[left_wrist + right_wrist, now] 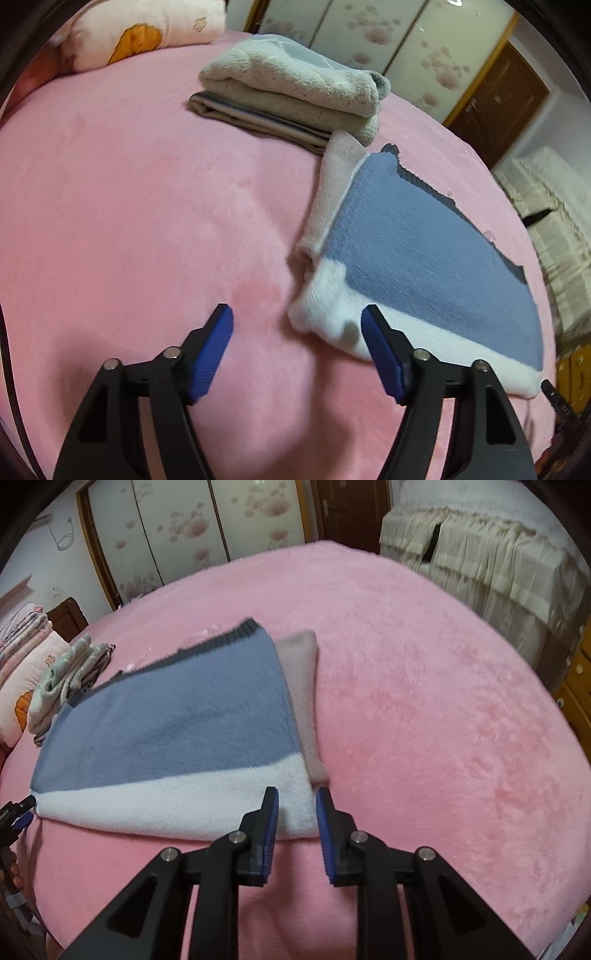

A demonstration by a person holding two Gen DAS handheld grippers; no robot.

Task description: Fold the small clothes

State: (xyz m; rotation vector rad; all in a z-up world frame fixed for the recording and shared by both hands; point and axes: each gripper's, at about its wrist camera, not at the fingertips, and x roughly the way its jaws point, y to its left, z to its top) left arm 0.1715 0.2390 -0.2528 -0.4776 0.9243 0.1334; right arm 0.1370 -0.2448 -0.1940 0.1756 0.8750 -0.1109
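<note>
A small knit sweater (424,251), blue with a white hem and a dark collar, lies folded flat on the pink blanket (129,221). A pale pink sleeve (332,184) sticks out along its edge. My left gripper (297,321) is open and empty, just above the blanket at the sweater's white corner. In the right wrist view the sweater (177,720) lies left of centre, with the sleeve (304,686) on its right side. My right gripper (297,797) is open a little, its fingertips over the sweater's white corner, holding nothing.
A stack of folded clothes (295,88) sits farther back on the blanket, and shows at the left in the right wrist view (62,675). A pillow (140,33) lies at the head. A second bed (480,554) and wardrobe doors (184,528) stand beyond.
</note>
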